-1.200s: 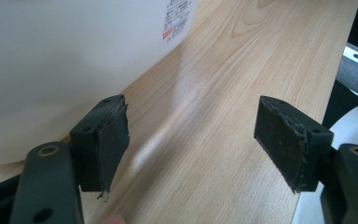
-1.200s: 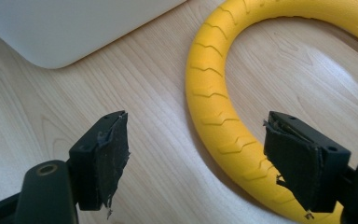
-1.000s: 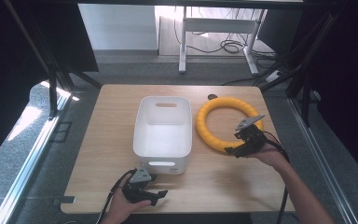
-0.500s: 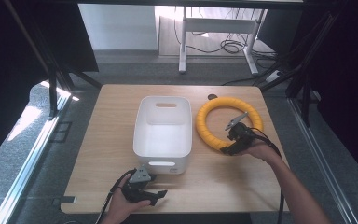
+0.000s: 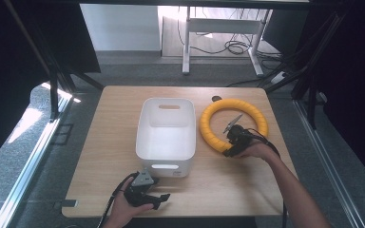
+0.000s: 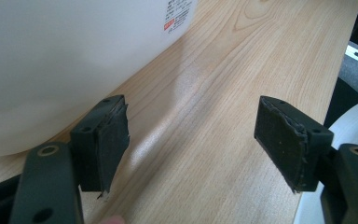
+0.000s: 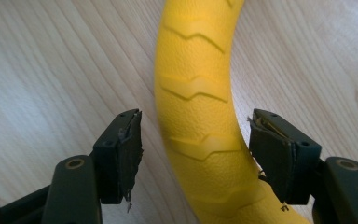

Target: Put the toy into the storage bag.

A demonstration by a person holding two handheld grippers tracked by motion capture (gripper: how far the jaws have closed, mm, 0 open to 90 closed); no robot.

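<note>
A yellow ring [image 5: 217, 137] with chevron grooves lies flat on the wooden table [image 5: 104, 137], right of a white plastic bin [image 5: 166, 142]. My right gripper [image 5: 228, 151] is open at the ring's near side. In the right gripper view the yellow ring [image 7: 200, 107] runs between the two pads [image 7: 130, 149] with a gap on each side. My left gripper [image 5: 159, 199] is open near the table's front edge, just in front of the bin. In the left gripper view its pads [image 6: 109, 140] frame bare wood, with the white bin [image 6: 60, 56] close at upper left.
The bin is empty, with handle slots at its near and far ends. A small dark object [image 5: 215, 99] lies at the ring's far side. Desk legs and cables [image 5: 228, 45] stand on the floor beyond the table. Dark frame posts [image 5: 52, 90] flank it.
My right gripper has moved left and down along the ring's near side and now straddles the ring. The left gripper has stayed in place.
</note>
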